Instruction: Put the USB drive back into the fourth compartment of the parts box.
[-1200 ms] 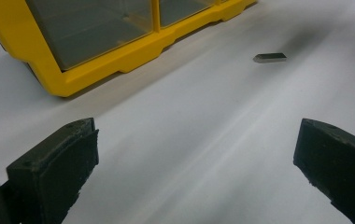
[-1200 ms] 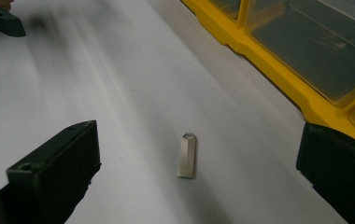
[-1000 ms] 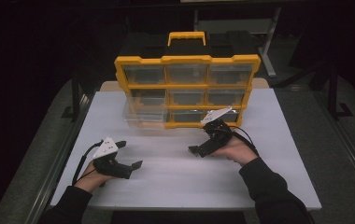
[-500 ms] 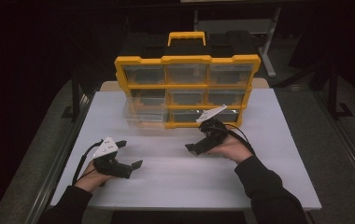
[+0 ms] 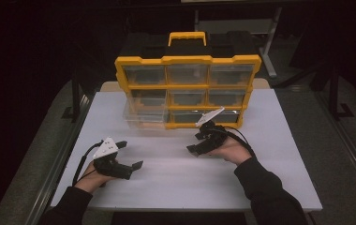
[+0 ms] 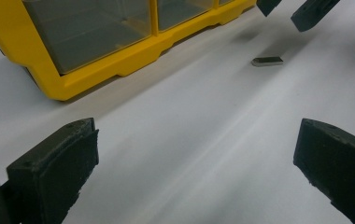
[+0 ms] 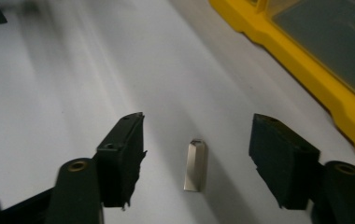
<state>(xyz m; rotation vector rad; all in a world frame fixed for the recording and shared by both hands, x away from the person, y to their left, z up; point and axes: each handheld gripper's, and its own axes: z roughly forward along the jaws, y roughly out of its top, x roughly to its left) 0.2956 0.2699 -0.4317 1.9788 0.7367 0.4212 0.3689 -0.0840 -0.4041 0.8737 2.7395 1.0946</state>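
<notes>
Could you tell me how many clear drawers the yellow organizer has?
9, in three rows of three in the yellow organizer: top row, middle row, bottom row. The bottom-left drawer stands pulled out; the right hand-held gripper partly hides the bottom row.

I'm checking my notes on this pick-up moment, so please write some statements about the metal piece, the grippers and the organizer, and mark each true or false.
1. The small silver metal piece lies flat on the white table. True.
2. The right gripper has it clamped and lifted. False: its jaws have just been closing, but both pads stand clear of the piece.
3. The left gripper is open and holds nothing. True.
4. The yellow drawer organizer lies on its back. False: it stands upright, handle on top.
5. One clear drawer at the organizer's lower left is pulled out. True.
</notes>
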